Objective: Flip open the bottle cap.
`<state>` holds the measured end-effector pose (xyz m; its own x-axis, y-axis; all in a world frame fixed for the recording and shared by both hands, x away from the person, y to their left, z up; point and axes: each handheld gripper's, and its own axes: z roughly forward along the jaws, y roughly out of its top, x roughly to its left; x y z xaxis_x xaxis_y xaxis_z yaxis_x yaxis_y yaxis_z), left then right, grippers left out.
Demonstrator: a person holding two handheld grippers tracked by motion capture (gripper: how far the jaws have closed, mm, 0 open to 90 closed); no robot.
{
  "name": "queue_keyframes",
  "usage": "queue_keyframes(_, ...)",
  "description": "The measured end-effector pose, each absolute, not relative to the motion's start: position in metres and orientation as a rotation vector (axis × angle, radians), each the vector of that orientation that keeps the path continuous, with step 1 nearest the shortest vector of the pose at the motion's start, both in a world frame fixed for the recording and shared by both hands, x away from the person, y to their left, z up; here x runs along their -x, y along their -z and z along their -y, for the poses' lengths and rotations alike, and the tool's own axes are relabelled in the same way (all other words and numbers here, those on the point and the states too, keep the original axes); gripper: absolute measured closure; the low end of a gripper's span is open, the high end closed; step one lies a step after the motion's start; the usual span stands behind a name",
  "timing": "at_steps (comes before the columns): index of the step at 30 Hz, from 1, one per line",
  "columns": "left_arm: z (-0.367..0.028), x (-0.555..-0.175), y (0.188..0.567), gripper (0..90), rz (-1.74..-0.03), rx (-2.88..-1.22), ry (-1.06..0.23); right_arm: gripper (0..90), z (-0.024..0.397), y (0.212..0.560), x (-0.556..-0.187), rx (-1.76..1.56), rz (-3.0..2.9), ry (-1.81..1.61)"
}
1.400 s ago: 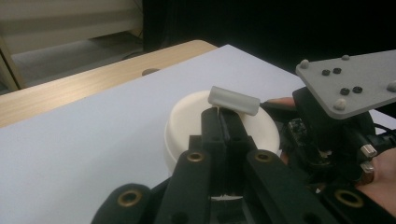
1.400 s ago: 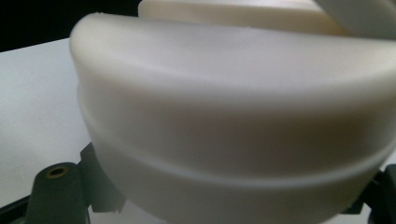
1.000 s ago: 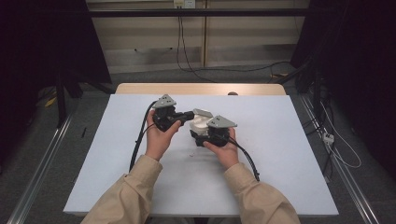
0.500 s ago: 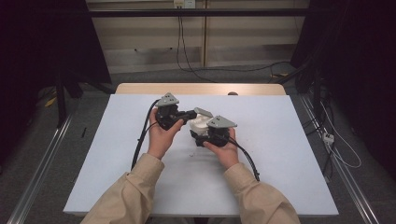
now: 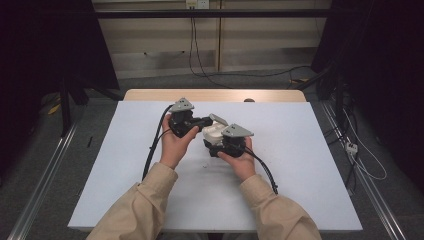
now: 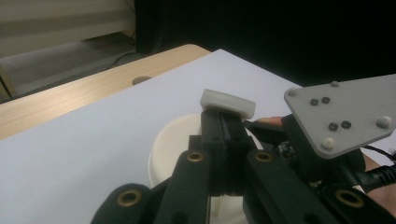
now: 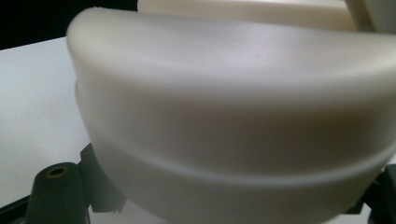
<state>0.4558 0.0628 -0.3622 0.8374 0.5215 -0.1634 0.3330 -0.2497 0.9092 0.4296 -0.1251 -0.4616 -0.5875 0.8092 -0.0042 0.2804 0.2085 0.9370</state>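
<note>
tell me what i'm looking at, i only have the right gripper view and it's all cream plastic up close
observer: that's a cream container on the white table, and your right gripper is shut on it.
operator: where's the other hand
observer: the left gripper reaches in from the left in the high view, its jaws closed together over the container's top.
operator: is it holding anything
observer: its tips seem to pinch a small white piece just above the container's rim.
</note>
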Motion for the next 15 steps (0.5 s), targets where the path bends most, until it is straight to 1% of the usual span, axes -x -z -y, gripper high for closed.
queue_keyframes(15, -0.0563, -0.4591, 0.3624, 90.0, -0.641, -1.862, -0.205, 18.5, 0.1249, 0.4616, -0.4298, -1.01, -1.983, -1.373)
